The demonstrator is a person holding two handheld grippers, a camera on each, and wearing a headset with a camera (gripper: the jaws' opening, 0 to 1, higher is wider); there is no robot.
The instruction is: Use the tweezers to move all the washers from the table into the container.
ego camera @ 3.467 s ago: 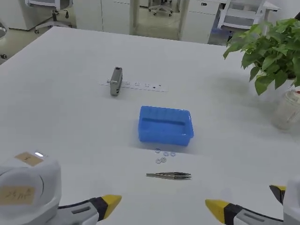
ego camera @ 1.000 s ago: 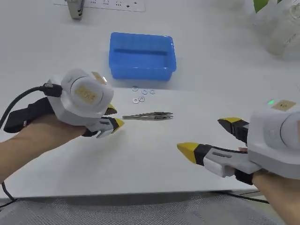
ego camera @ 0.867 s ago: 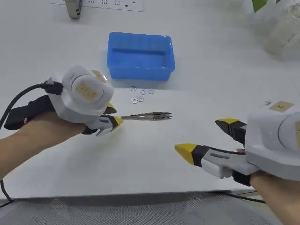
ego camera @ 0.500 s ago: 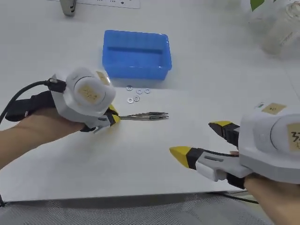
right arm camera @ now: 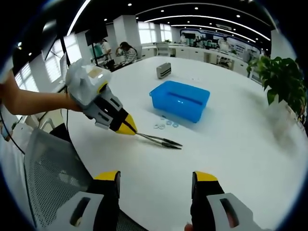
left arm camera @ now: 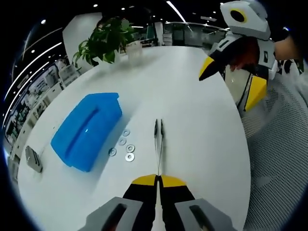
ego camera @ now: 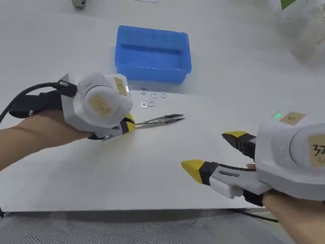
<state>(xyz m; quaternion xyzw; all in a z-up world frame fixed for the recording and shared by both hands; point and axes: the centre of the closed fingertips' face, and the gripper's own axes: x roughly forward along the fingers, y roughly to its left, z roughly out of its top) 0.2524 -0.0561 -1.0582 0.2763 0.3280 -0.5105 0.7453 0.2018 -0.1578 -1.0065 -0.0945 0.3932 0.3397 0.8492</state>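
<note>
- Five washers (ego camera: 151, 103) lie flat on the tabletop (ego camera: 228, 81) in one loose cluster. Three form a row on the container's side and two sit on the tweezers' side. None touches another.
- One pair of tweezers (ego camera: 161, 119) lies just beside the cluster, apart from every washer. Its two tips are close together and point away from the left gripper. Whether the tips rest on the tabletop cannot be told.
- One left gripper (ego camera: 129, 122) has its two yellow-tipped fingers (left arm camera: 144, 181) closed on the back end of the tweezers.
- One blue container (ego camera: 152, 73) stands open side up just beyond the washers, near them but not touching.
- One right gripper (ego camera: 213, 150) hangs over the near edge of the tabletop, well apart from the tweezers and washers. Its two fingers (right arm camera: 108, 176) are spread wide and grip nothing.
- One plant (right arm camera: 281, 77) stands at the far side.
- One grey block (right arm camera: 163, 70) lies beyond the container.
</note>
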